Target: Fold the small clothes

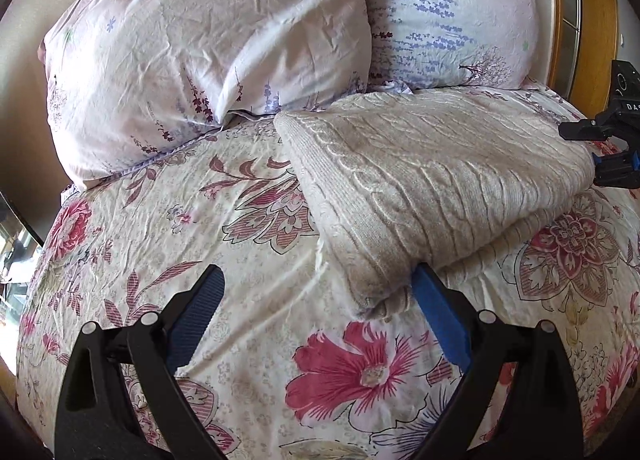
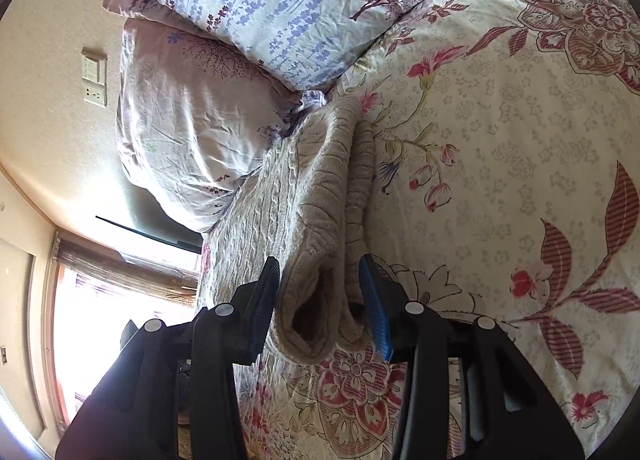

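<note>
A cream cable-knit sweater point(image 1: 432, 180) lies folded in layers on the floral bed cover point(image 1: 200, 228). My left gripper point(image 1: 316, 296) is open at the sweater's near corner; its right finger point(image 1: 436, 312) touches the folded edge and its left finger rests over bare cover. The right gripper shows at the right edge of the left wrist view point(image 1: 612, 152), at the sweater's far end. In the right wrist view my right gripper point(image 2: 320, 296) is open, its jaws standing either side of the sweater's rolled end point(image 2: 320, 228) without squeezing it.
Two floral pillows point(image 1: 208, 52) point(image 1: 448, 16) lean against the wall behind the sweater. A wooden headboard point(image 1: 592, 20) is at the far right. A bright window point(image 2: 104, 320) and a wall switch panel point(image 2: 94, 78) show in the right wrist view.
</note>
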The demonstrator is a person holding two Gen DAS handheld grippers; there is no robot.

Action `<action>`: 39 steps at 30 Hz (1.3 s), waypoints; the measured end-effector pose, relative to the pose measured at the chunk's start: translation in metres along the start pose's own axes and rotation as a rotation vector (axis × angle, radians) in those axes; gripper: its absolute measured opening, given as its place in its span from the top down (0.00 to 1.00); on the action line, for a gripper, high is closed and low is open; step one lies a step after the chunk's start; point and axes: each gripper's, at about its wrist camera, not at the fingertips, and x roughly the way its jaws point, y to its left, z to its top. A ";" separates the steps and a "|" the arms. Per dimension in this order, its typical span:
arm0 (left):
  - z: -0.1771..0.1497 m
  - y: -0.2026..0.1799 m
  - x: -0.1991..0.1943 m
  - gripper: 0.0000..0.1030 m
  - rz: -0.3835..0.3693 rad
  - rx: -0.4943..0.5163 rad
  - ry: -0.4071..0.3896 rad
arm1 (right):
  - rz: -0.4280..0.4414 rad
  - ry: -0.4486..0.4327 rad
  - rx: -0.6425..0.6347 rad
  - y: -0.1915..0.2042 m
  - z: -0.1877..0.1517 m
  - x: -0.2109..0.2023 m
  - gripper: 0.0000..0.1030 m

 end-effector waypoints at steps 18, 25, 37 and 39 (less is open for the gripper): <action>-0.005 0.015 0.011 0.07 0.042 -0.052 0.053 | -0.034 0.023 -0.071 0.015 -0.009 0.009 0.58; -0.002 0.023 0.007 0.08 0.030 -0.114 0.029 | -0.069 -0.008 -0.143 0.026 -0.012 0.006 0.79; -0.017 0.058 0.023 0.08 -0.112 -0.364 0.099 | -0.168 -0.006 -0.158 0.014 -0.024 0.016 0.88; -0.016 0.055 0.024 0.08 -0.100 -0.364 0.103 | -0.172 -0.010 -0.163 0.015 -0.025 0.017 0.88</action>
